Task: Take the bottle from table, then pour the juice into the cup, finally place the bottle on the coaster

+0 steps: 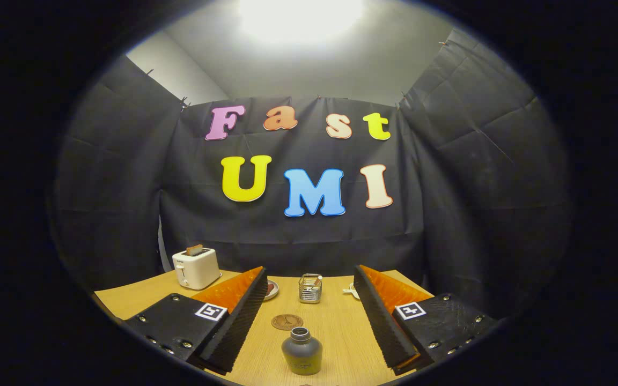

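Nearest to us stands the bottle (302, 351), upright on the table (336, 327), between the fingers of our gripper (311, 316) but touching neither. We hold the gripper wide open, with nothing in it; the two ribbed pads (239, 321) stand well apart on either side of the bottle. Just beyond the bottle lies the round coaster (287, 321), bare. Further on, near the middle of the table, stands a small glass cup (310, 288) with something reddish inside that we cannot make out. A toaster (196, 268) sits at the far left corner, a plate (271, 289) peeks from behind the left finger, and a small white object (351, 291) shows beside the right one.

We judge that the task has barely begun: the bottle is not yet grasped, so closing on it, pouring and setting it on the coaster all remain.
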